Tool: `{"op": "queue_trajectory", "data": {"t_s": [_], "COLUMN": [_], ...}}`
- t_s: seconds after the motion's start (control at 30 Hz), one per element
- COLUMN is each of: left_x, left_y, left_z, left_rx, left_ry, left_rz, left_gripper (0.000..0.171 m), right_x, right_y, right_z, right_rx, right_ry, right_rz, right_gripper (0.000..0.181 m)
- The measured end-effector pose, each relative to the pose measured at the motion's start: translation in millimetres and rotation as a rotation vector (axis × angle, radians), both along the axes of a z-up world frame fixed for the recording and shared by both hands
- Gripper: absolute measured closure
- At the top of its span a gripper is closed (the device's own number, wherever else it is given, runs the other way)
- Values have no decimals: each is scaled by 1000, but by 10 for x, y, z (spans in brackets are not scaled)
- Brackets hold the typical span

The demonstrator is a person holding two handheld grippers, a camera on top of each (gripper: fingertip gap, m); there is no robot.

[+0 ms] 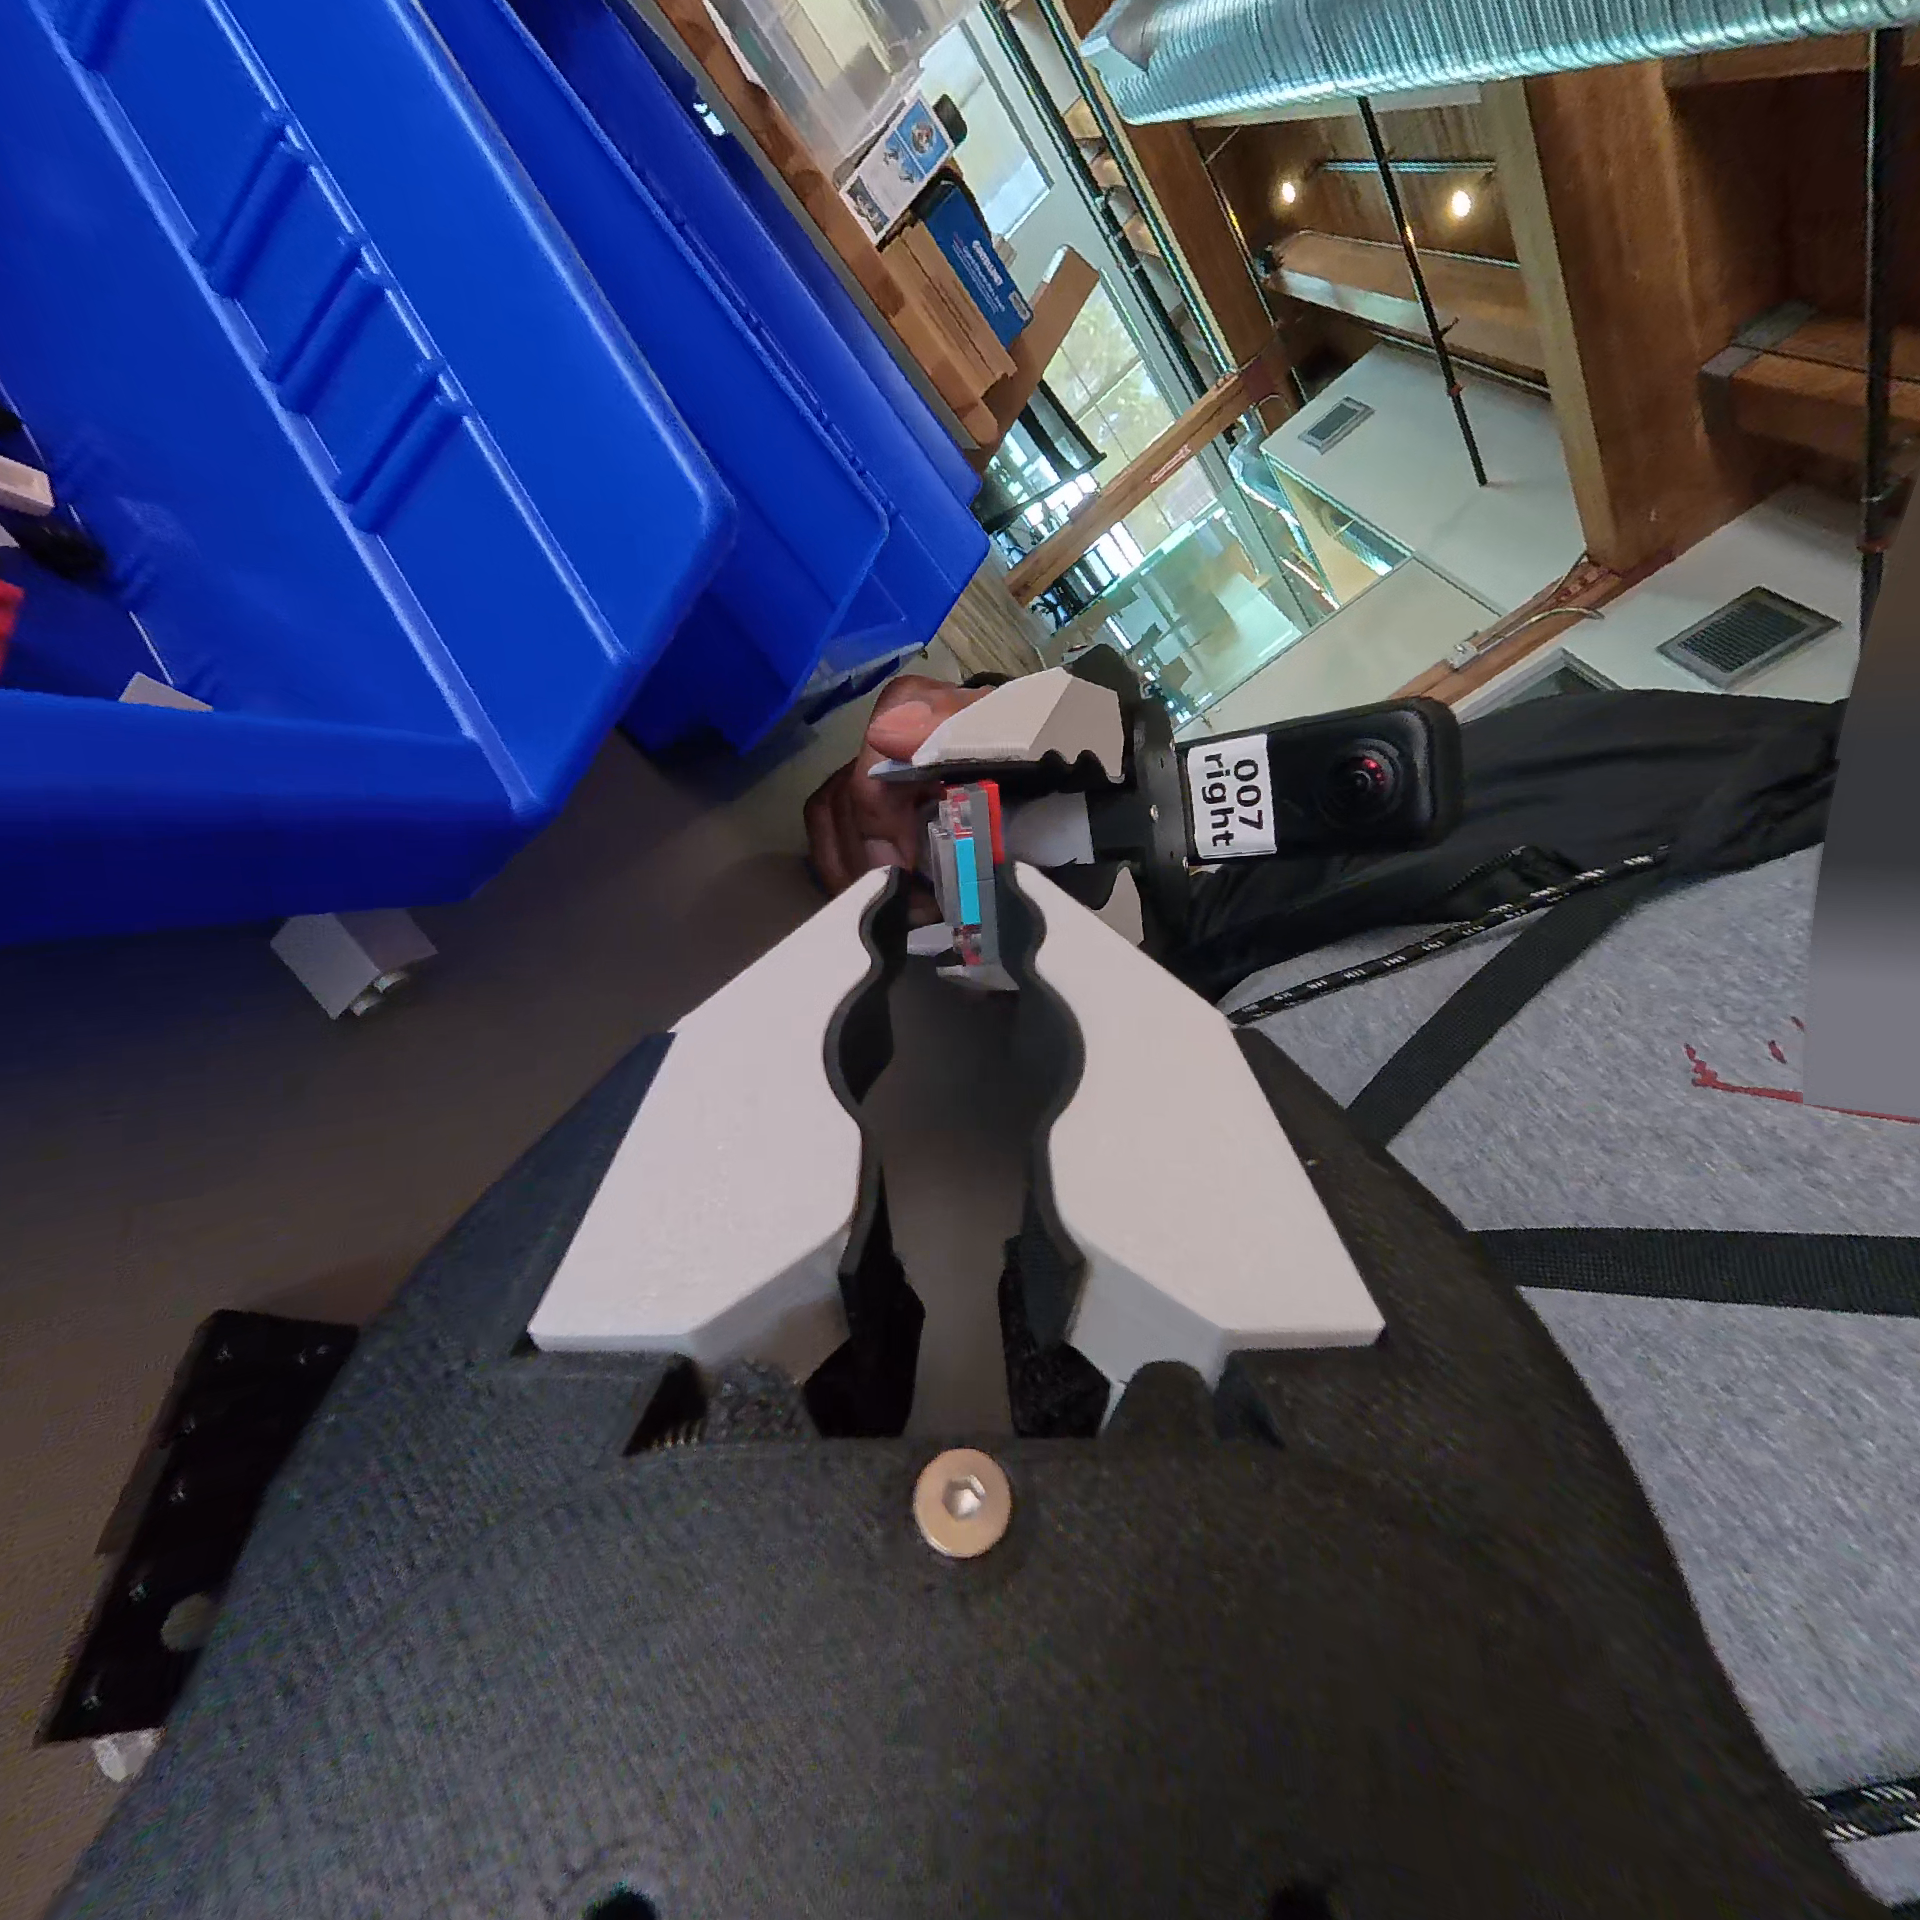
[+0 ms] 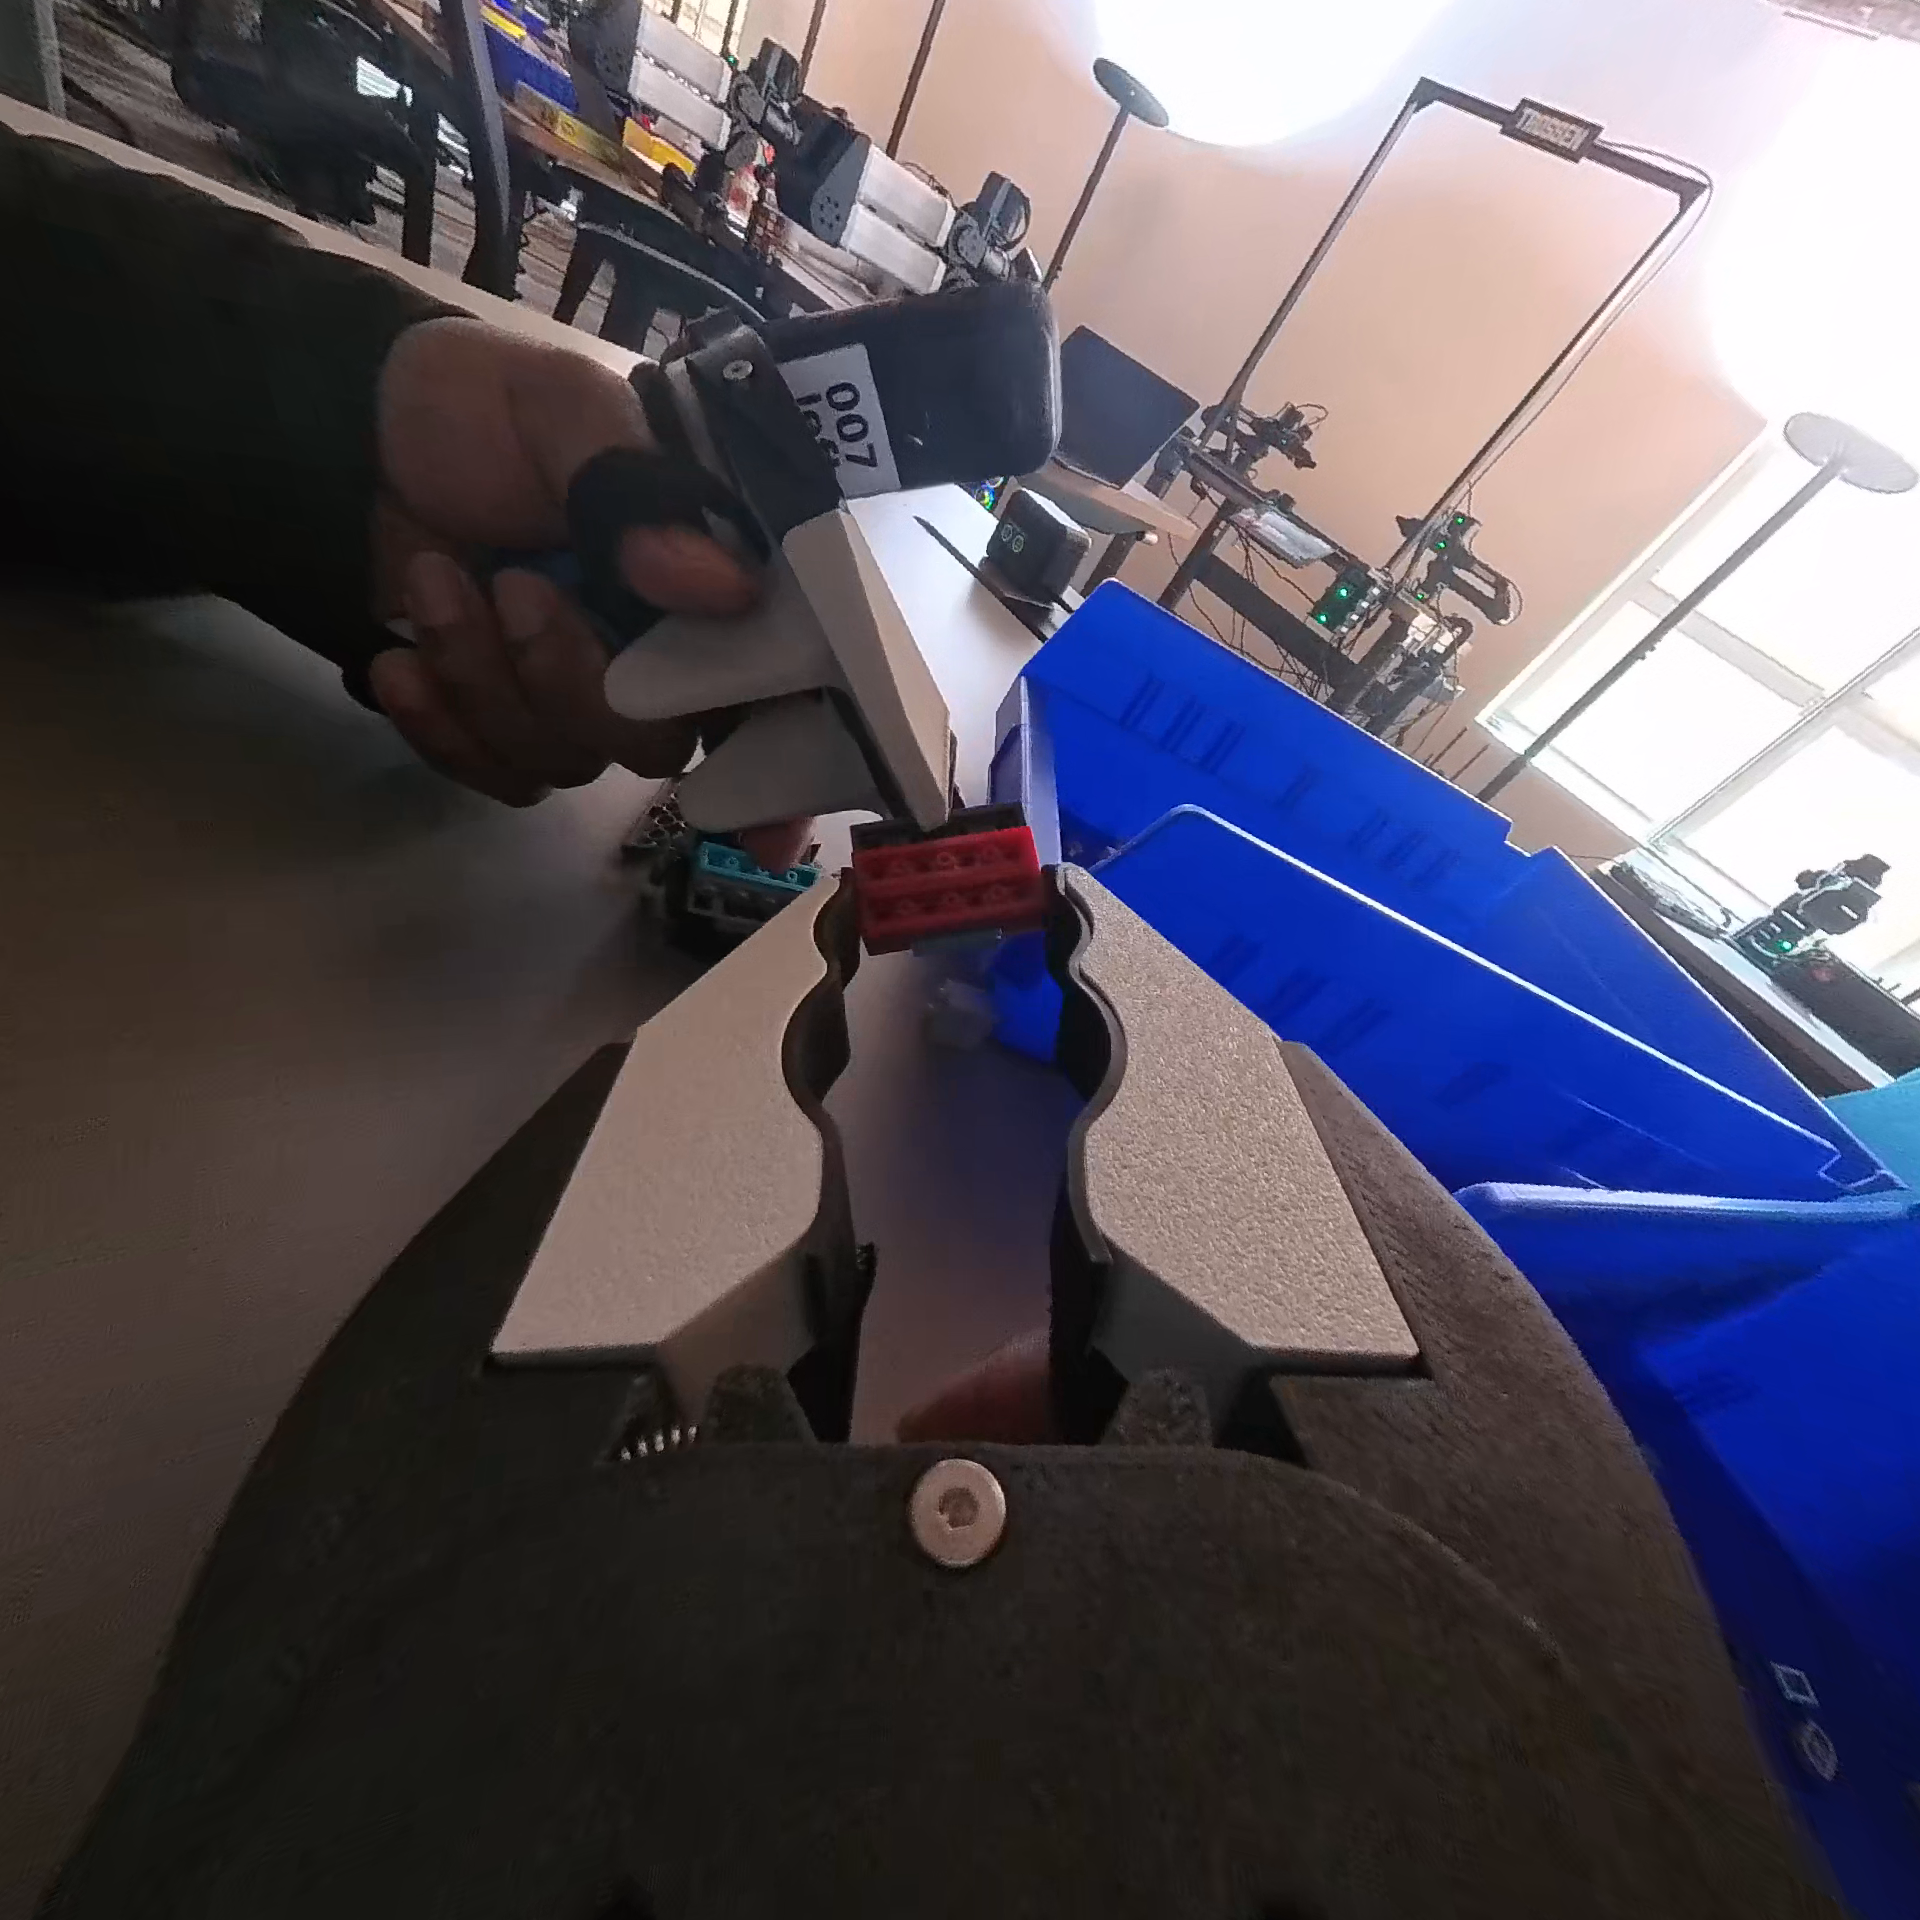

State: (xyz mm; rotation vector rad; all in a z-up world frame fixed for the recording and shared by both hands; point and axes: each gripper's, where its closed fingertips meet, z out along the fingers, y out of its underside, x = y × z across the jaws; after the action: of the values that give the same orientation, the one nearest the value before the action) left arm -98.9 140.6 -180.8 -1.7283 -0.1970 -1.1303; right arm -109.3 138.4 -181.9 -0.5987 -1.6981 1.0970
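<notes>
A small brick assembly (image 1: 966, 894) of grey, teal and red bricks hangs above the table between both grippers. My left gripper (image 1: 951, 894) is closed around its grey and teal end. My right gripper (image 1: 966, 800) reaches in from the far side and holds the red end. In the right wrist view, my right gripper (image 2: 945, 904) is shut on the red brick (image 2: 945, 883). The left gripper (image 2: 925, 816) comes down from the upper left, its tips on the dark top of the assembly. A teal part (image 2: 727, 873) juts out to the left, with a fingertip just above it. A hand (image 2: 499, 582) holds the left gripper.
Large blue bins (image 1: 364, 468) stand close on the left of the left wrist view and fill the right of the right wrist view (image 2: 1351, 935). Small loose parts (image 1: 31, 520) lie in one bin. The grey-brown table (image 1: 312, 1143) lies below. A black bag with straps (image 1: 1558, 810) lies to the right.
</notes>
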Motion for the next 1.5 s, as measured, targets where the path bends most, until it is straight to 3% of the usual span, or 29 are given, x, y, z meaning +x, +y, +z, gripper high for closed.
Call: {"op": "queue_trajectory", "data": {"t_s": [0.43,0.63,0.83,1.03,1.5], "left_x": [2,-82,-21,-33,-10], "left_y": [8,49,75,100,126], "left_z": [-30,-142,-185,-242,-311], "left_rx": [-5,-48,-70,-106,-167], "left_ry": [126,327,424,431,318], "left_rz": [30,112,122,147,152], "left_gripper": [162,162,162,162,162], "right_x": [-20,-95,-176,-240,-277], "right_y": [16,92,127,192,212], "right_z": [-34,-117,-226,-344,-403], "right_rx": [47,101,259,379,408], "right_ry": [4,-39,-46,-75,-100], "right_rz": [-13,-79,-159,-226,-237], "right_gripper": [143,121,127,141,143]}}
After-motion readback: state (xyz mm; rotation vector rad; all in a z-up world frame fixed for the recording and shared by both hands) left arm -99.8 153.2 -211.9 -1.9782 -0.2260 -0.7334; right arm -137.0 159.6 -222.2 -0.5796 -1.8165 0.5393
